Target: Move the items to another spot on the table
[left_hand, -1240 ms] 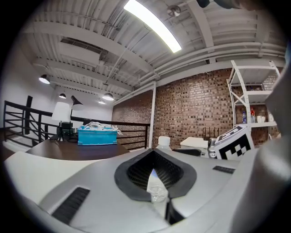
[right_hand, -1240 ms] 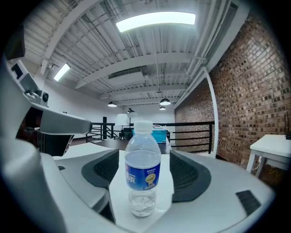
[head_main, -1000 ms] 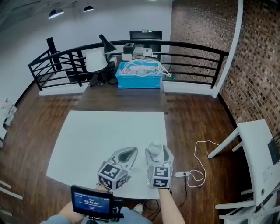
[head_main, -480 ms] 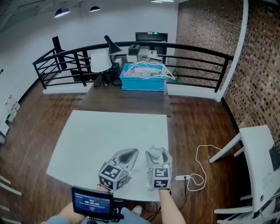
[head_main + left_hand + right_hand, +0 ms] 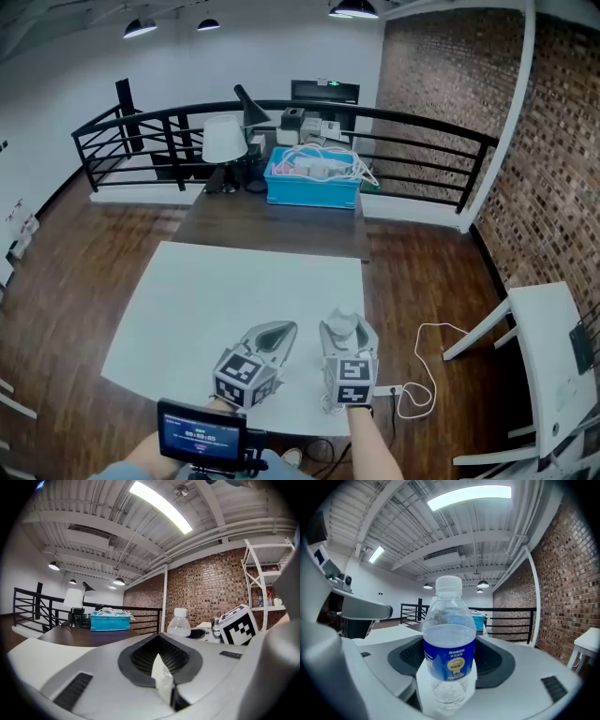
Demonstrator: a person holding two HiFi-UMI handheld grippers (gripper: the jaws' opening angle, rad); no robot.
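Two grippers sit side by side over the near edge of the white table [image 5: 206,291] in the head view. The left gripper [image 5: 286,330] has its jaws drawn together into a leaf shape with nothing in them. The right gripper [image 5: 349,325] wraps around a water bottle [image 5: 344,320], whose pale cap pokes up between the jaws. The rest of the white table looks bare. Beyond it, a dark table [image 5: 272,225] carries a blue crate [image 5: 312,187] of cables and a lamp [image 5: 224,141].

From the left gripper view, the two pads meet at a seam with nothing between them, so this tool is probably just waiting its turn. The bottle [image 5: 178,623] stands just to its right, beside the right gripper's marker cube [image 5: 238,625].

In the right gripper view, the bottle [image 5: 449,644] is upright and centred in the dark hollow of the pads, gripped at its blue label and lower body. The jaws have just been closing with the bottle between them, and they now press on its sides while standing wide because of its girth. A low grip on an upright bottle likely keeps the water steady for the carry. The move to another spot seems to be at its start.
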